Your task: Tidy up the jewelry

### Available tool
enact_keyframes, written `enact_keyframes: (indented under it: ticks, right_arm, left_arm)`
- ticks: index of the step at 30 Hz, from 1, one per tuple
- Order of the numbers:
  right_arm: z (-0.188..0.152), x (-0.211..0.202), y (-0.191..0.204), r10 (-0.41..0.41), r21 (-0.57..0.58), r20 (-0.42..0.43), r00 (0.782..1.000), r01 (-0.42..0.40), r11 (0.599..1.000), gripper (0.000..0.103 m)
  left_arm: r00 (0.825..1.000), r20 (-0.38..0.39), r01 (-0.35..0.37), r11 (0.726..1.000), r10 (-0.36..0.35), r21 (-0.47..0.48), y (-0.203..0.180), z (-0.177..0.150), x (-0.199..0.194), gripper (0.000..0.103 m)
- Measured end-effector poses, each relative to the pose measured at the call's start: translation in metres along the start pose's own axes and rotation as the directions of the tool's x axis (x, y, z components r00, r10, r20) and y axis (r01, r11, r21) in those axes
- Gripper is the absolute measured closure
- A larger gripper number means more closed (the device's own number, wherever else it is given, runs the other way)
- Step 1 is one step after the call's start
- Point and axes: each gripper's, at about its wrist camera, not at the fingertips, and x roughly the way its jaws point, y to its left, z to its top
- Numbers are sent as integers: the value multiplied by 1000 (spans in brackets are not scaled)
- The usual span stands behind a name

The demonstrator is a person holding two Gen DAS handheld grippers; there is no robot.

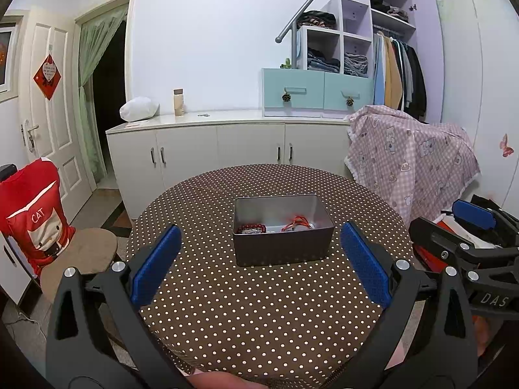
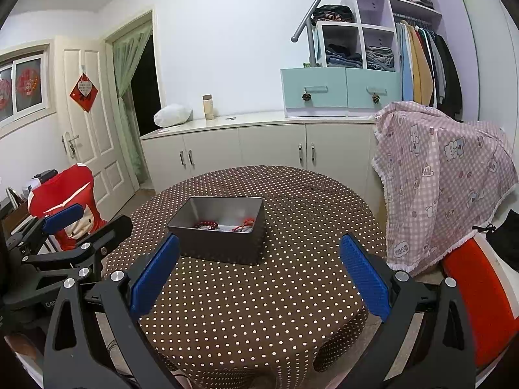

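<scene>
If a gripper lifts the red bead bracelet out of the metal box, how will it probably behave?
The red bead bracelet is a loop of round beads, so it would likely sag and hang limp rather than hold its shape. The smooth beads may slip between flat pads. It looks small, probably light. It lies against the wall of the metal box, which may hinder the grasp.

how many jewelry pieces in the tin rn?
2 visible. A red bead bracelet lies at the left of the metal tin, an orange-red cord piece to its right. The tin's near wall hides part of the floor, so more may be there.
</scene>
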Motion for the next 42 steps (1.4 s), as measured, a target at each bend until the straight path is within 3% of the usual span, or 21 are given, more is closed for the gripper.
enact_keyframes:
  ticks: [42]
  right_arm:
    - [-1,-4,3,-1,1,2,1000,1,1000,8]
  left_arm:
    - [1000,4,-6,1000,6,3,2,1,-7,6]
